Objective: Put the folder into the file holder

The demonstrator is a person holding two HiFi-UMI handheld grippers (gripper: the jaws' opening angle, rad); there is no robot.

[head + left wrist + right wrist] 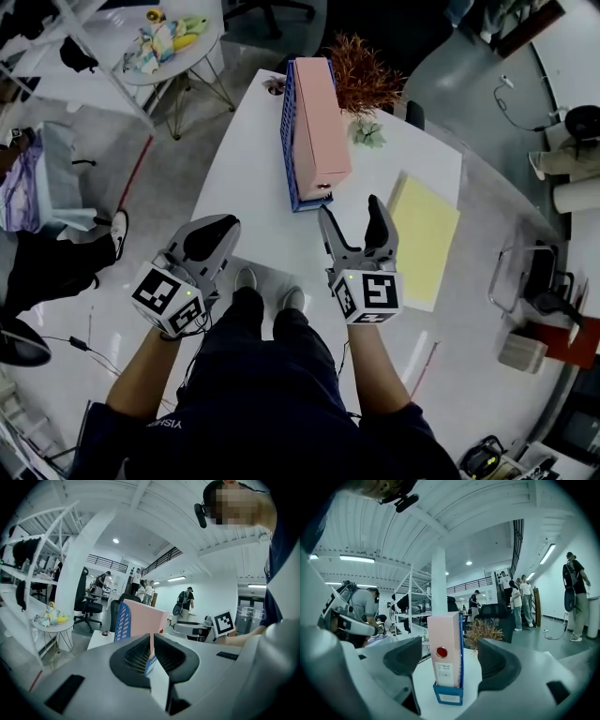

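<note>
The file holder (290, 141) stands on the table (246, 197), and the folder (319, 122) stands inside it. A plant (361, 75) sits just behind the file holder, toward its right. A flat sheet (424, 239) lies on the table to the right of the file holder, apart from it. The right gripper (350, 211) is just before the file holder's near end. The left gripper (211, 239) is before it and further left, at the table's edge. A round side table (178, 47) stands well behind the file holder, to its left.
</note>
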